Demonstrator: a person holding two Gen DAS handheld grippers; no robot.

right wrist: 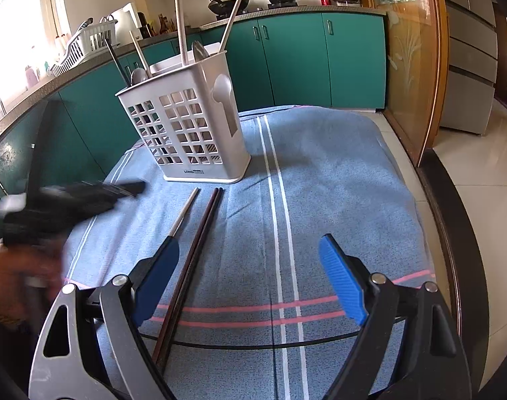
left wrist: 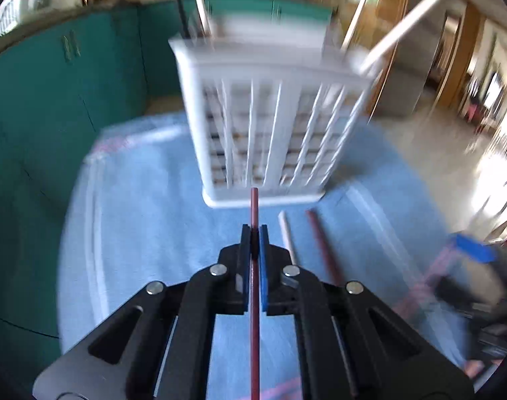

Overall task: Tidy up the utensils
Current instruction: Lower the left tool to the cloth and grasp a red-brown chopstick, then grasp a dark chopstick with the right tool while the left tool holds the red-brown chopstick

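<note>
1. Left gripper (left wrist: 254,230): jaws pressed together on a dark red chopstick (left wrist: 254,206) that points toward the base of the white utensil holder (left wrist: 267,126).
2. Right gripper (right wrist: 250,260): jaws spread wide, holding nothing, above the blue striped towel (right wrist: 337,193).
3. Utensil holder: upright near the towel's far edge, holding chopsticks and spoons.
4. Loose chopsticks (right wrist: 200,233): lying on the towel, just before the holder.

left wrist: near, facing caddy (left wrist: 267,123) | right wrist: farther back | shared: caddy, towel (right wrist: 337,180)
</note>
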